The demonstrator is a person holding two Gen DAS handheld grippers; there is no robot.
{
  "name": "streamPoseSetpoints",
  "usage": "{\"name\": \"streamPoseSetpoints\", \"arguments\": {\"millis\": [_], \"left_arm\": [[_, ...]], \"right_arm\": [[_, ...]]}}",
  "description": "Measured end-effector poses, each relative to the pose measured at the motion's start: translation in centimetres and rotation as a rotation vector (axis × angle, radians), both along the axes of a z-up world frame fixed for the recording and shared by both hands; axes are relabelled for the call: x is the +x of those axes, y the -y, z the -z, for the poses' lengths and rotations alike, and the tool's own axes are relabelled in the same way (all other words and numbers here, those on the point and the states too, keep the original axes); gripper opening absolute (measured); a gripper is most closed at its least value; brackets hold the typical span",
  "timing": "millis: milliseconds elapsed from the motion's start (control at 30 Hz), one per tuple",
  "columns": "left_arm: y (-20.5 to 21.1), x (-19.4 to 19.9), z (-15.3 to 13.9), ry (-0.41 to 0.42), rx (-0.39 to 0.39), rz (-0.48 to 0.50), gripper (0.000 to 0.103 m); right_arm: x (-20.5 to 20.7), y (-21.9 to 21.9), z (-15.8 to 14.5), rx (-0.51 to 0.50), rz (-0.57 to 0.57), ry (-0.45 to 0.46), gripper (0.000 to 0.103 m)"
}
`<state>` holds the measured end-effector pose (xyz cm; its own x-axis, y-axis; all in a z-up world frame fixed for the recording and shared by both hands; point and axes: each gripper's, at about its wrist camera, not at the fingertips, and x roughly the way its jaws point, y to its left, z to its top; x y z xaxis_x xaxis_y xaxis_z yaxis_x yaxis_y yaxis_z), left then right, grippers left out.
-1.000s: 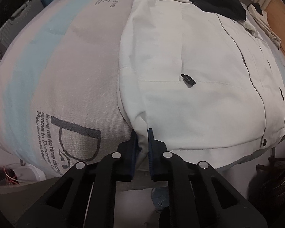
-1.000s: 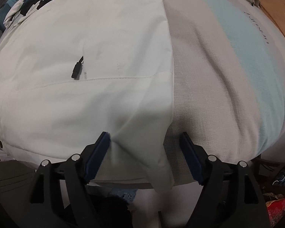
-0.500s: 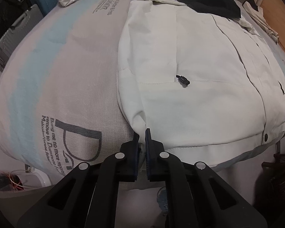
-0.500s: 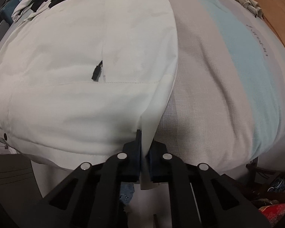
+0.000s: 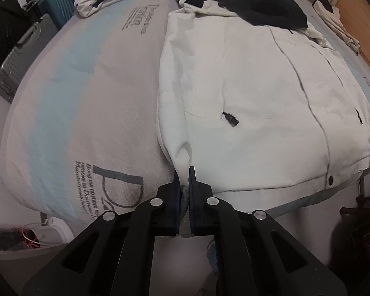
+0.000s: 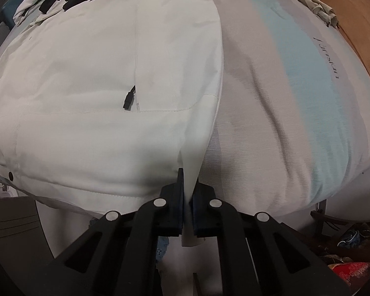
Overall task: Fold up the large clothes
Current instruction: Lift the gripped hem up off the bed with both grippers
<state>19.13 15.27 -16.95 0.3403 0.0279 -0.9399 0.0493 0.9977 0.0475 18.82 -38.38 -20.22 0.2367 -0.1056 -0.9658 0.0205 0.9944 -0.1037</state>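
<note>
Having just snapped closed, the right gripper (image 6: 188, 185) joins the left gripper (image 5: 184, 183) in pinching the white jacket's (image 5: 259, 93) hem corners; lifting evenly is keeping the fold square on the mattress (image 5: 86, 86).

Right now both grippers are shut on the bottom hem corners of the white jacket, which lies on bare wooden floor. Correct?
Not quite: the white jacket lies on a mattress with a pale blue stripe, not on a floor; both wrist views show it. The rest holds: the left gripper and right gripper are each shut on a bottom hem corner.
</note>
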Motion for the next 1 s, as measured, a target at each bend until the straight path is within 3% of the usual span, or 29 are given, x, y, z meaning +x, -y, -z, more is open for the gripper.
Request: {"name": "streamPoseSetpoints", "arguments": {"millis": [367,633,1000], "left_arm": [[0.6,0.7,-2.3,-0.004,0.021,0.065,0.003],[0.7,1.2,-3.8,-0.005,0.022,0.108,0.003],[1.3,2.5,-5.9,-0.034,0.045,0.070,0.003]], "right_arm": [[-0.1,-1.5,-3.6,-0.070,-0.008,-0.011,0.003],[-0.1,-2.2,-6.9,-0.054,0.033,0.017,0.003],[1.3,-0.7,-7.9,-0.007,0.027,0.051,0.003]]}}
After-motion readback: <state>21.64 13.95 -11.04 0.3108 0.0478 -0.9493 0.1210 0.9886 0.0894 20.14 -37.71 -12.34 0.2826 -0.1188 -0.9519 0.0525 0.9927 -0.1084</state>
